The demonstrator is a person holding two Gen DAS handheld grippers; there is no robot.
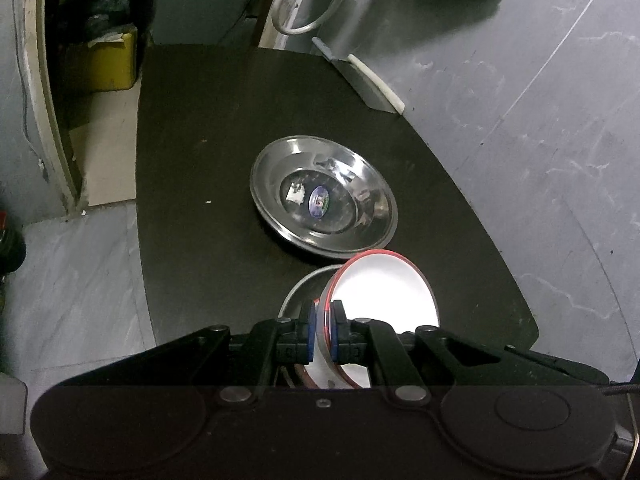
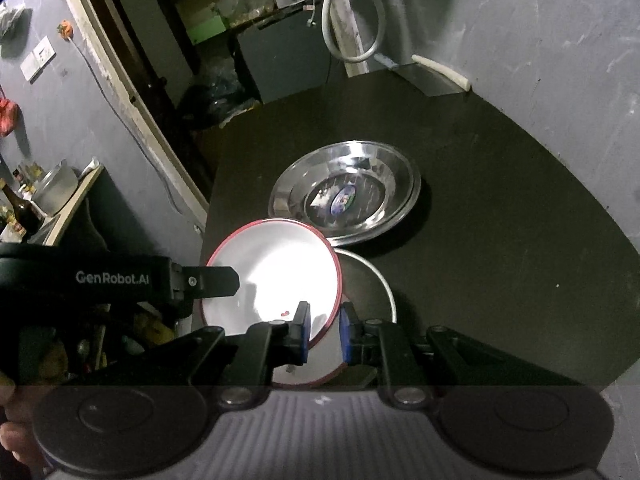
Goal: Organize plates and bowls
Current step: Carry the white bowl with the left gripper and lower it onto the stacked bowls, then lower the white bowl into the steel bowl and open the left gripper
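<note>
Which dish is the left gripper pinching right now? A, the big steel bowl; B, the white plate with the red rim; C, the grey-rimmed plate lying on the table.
B: the left gripper has its fingers closed on the edge of the white plate with the red rim, tilted up above the grey-rimmed plate; the steel bowl sits untouched.

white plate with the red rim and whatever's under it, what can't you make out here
- Dish under the white plate: both views show only a grey rim arc; the plate hides the rest.
- Plate's near edge: left wrist view, behind the left tongs shut on the rim; right wrist view, behind the right tongs.
- Right tongs' grip: fingers straddle the rim, contact unclear.
- Sticker in the steel bowl: too small to read.
</note>
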